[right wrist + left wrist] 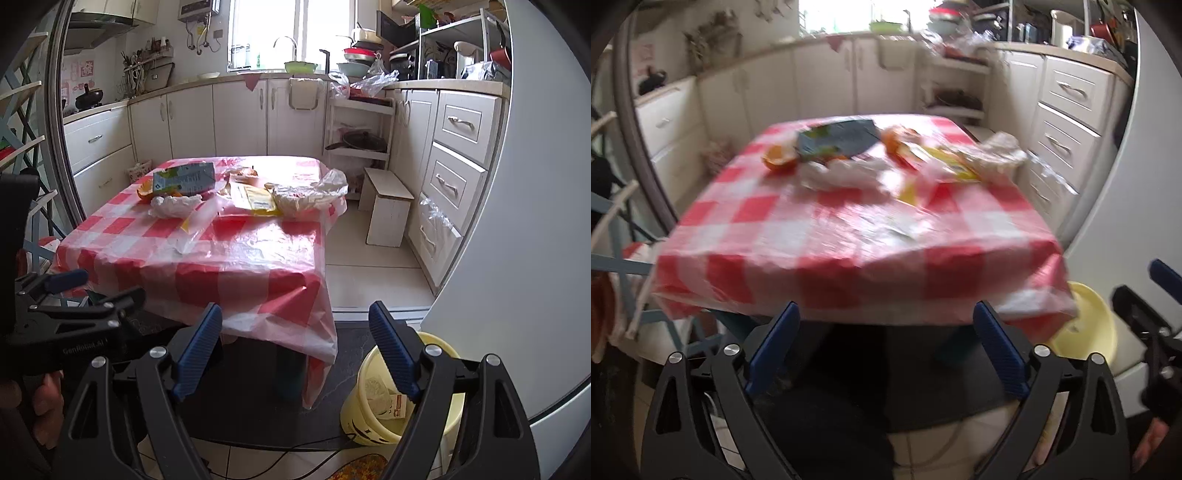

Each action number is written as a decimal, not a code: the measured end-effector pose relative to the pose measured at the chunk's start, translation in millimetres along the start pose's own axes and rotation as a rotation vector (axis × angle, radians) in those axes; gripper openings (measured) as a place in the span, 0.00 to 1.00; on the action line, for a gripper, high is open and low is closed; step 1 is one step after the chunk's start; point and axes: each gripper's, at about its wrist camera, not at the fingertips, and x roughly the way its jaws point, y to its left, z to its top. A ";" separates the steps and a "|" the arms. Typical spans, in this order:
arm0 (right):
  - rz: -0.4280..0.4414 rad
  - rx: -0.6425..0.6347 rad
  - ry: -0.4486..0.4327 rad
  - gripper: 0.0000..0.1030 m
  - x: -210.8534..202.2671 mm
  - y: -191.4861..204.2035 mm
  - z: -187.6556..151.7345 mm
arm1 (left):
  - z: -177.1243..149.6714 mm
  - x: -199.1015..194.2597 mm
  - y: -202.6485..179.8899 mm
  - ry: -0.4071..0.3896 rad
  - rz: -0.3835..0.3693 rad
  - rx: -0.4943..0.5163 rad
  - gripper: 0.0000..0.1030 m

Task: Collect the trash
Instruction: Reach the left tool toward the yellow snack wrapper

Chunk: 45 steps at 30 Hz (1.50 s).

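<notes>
In kitchen, near tabletop edge: two hand-held grippers, both aimed at a red-checked tabletop (258,273).
Left gripper (886,350): jaws wide apart, nothing between, touching nothing.
Right gripper (295,350): jaws wide apart, empty, above yellow bucket (373,417) on floor by tabletop corner.
Trash: on far half of tabletop – blue-green carton (186,179), crumpled tissue (173,205), yellow wrapper (256,197), clear plastic bag (314,192), orange peel (779,157).
Bucket: holds paper scraps.
Hard to see: left view blurred; labels unreadable.
</notes>
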 end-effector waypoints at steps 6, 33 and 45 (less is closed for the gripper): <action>-0.002 -0.005 0.013 0.76 5.1 4.7 -4.8 | -14.8 19.2 7.3 0.034 0.054 -0.013 0.90; 0.019 0.015 -0.032 0.76 12.7 -3.8 38.5 | 19.7 15.5 19.4 0.001 -0.015 -0.095 0.92; 0.060 0.012 -0.025 0.76 37.4 1.4 54.2 | 99.5 90.6 -17.3 0.066 -0.045 -0.115 0.92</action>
